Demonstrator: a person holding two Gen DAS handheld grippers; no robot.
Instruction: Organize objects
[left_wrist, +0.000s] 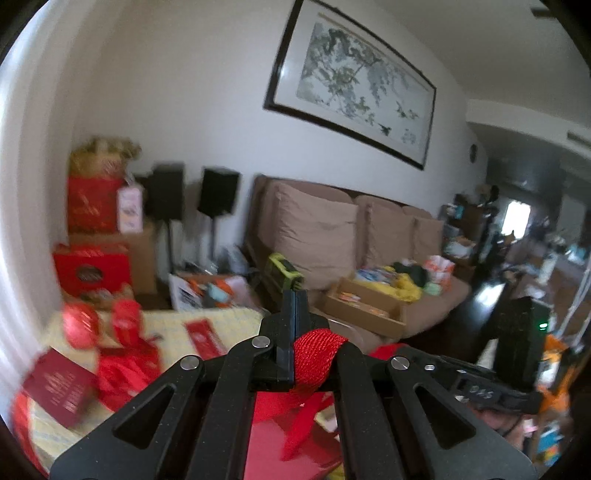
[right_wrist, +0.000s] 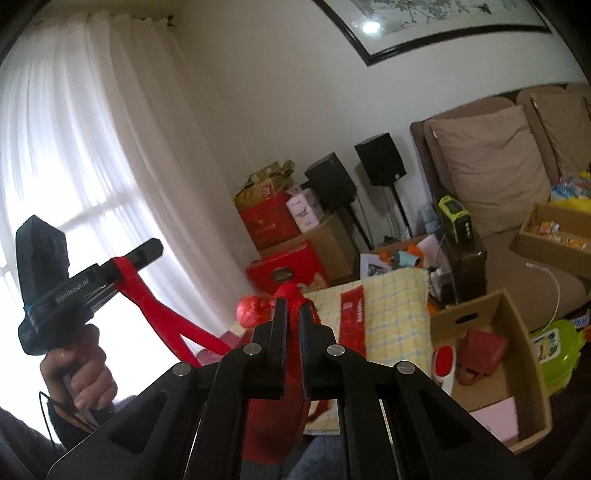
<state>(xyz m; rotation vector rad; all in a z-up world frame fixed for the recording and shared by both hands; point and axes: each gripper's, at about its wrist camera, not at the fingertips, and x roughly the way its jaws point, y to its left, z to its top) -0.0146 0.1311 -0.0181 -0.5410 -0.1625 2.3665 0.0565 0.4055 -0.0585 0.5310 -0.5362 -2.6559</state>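
The left gripper (left_wrist: 295, 295) was seen with its flat black fingers pressed together, and a red woven handle strap (left_wrist: 316, 356) was clamped between them near their base. The strap's mesh texture was coarse and ribbed, and it was looped over the right finger towards three o'clock. In the right wrist view the same gripper (right_wrist: 147, 251) was held up by a hand (right_wrist: 79, 373) at nine o'clock, with the strap (right_wrist: 147, 302) pulled taut in two flat bands down towards five o'clock.

The right gripper (right_wrist: 291, 306) was closed on a second red strap (right_wrist: 293, 332), bunched into a narrow fold between its matte pads. Below both grippers, at six o'clock, a glossy red bag (right_wrist: 273, 424) was hung from the straps; its smooth side (left_wrist: 288, 450) was also seen under the left linkage.

Beyond the fingertips, at twelve o'clock, a yellow checked cloth (right_wrist: 391, 314) was spread, soft and quilted in look, with a flat red envelope (right_wrist: 352, 317) laid on it. A shiny, crinkled red ball (right_wrist: 255, 312) was seen just at eleven o'clock of the right fingertips. At three o'clock an open cardboard box (right_wrist: 517, 332) was placed, with a dark red slipper-like item (right_wrist: 480, 354) inside. A beige cushioned sofa (left_wrist: 369, 236) was set further back at one o'clock.
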